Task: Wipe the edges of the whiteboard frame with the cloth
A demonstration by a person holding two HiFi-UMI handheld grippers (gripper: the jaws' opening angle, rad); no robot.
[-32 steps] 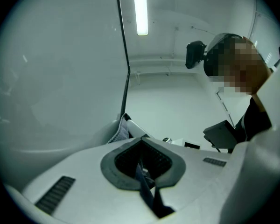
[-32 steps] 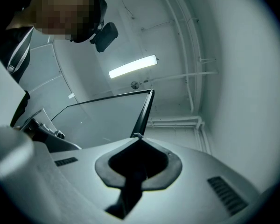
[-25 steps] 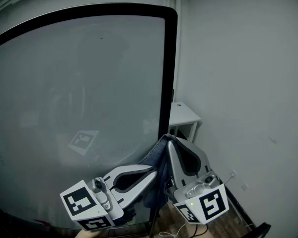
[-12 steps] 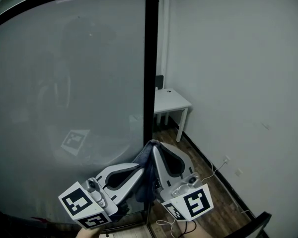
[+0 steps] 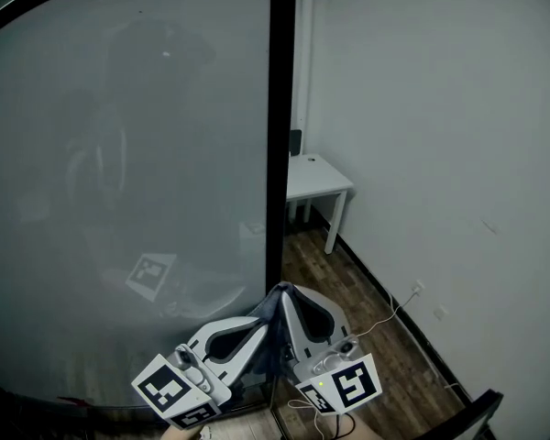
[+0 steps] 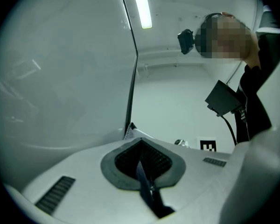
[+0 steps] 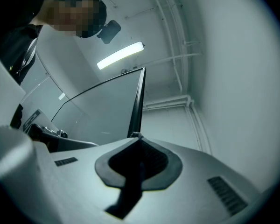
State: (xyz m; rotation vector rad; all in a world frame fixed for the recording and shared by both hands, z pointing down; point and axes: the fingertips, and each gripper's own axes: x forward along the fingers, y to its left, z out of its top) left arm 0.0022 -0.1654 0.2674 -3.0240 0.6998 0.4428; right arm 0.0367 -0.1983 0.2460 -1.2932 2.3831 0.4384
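Grey wall [image 5: 440, 108] stands behind. Dark blue cloth [image 5: 269, 342] is bunched between both grippers. The left gripper [image 5: 257, 326] and right gripper [image 5: 287, 293] are each closed tight on a fold of it. Their tips meet at the whiteboard frame [image 5: 280, 154], whose black right edge rises just ahead of them.

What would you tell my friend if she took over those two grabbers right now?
Left gripper: shut on the cloth.
Right gripper: shut on the same cloth from the other side, tips close to the left one's.
Cloth: held low down at the right upright edge of the whiteboard frame.
Done: cannot tell how much is wiped.
Left: probably slide the cloth along this edge, then do the other edges.
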